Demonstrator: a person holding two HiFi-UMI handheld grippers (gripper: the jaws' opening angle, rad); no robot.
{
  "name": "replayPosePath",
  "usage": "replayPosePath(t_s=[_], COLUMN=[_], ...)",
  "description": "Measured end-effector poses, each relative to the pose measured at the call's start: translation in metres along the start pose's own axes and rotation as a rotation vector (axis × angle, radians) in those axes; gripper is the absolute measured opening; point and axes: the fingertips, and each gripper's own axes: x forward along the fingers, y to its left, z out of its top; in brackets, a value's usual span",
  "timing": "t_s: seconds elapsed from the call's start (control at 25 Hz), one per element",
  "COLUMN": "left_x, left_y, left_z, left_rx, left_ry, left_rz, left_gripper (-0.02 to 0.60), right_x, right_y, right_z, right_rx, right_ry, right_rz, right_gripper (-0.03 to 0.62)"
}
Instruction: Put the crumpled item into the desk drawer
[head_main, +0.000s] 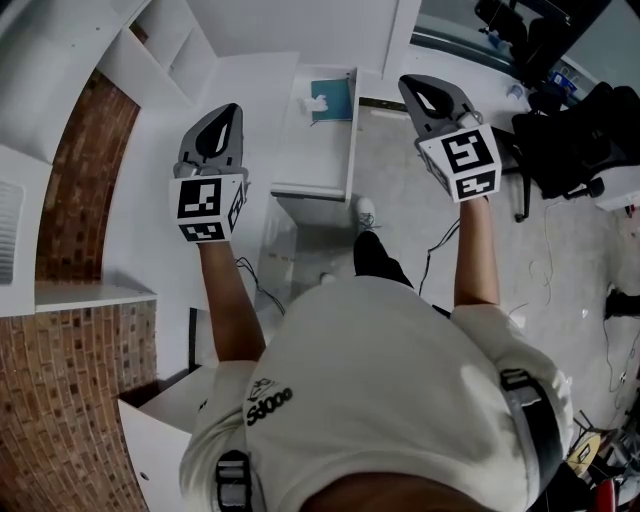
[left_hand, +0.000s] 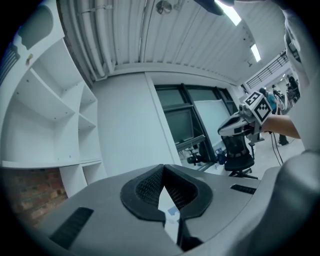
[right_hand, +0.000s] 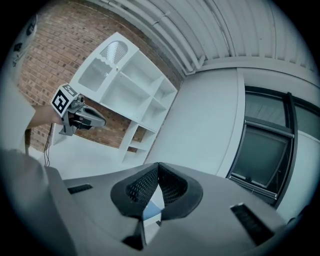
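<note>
The person stands back from the white desk (head_main: 318, 165) with both arms raised, nothing in hand. The left gripper (head_main: 226, 118) has its 2 jaws pressed together at the tips, and so does the right gripper (head_main: 421, 93); each gripper's own view shows only a sliver of desk through the notch behind the closed pads, no object between them. What I take for the crumpled item (head_main: 321, 101) is a small pale lump lying on a teal sheet (head_main: 338, 99) at the far end of the desk top, well apart from both claws, though it is too small here to be sure. I cannot pick out the drawer, or say whether it is open. The risks as I see them: reaching in with shut jaws would just nudge so light a thing across the top or off the edge; a pinch set too low could take the teal sheet along with it; and if the drawer is closed, 1 claw has to pull it out first or the item has nowhere to go
</note>
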Motion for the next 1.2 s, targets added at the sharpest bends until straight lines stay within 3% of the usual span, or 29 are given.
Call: replayPosePath(t_s=[0.4, 1.2], left_x=[-0.010, 0.011], left_y=[-0.001, 0.001], left_z=[0.012, -0.015], left_rx=[0.025, 0.005], left_ry=[-0.032, 0.022], left_rz=[-0.004, -0.014], left_gripper=[0.017, 0.017], right_x=[-0.001, 0.022], right_y=[0.010, 0.005], right_z=[0.000, -0.018], right_rx=[-0.012, 0.007], right_ry=[0.006, 0.034], right_rz=[0.010, 0.023], right_gripper=[0.006, 0.006])
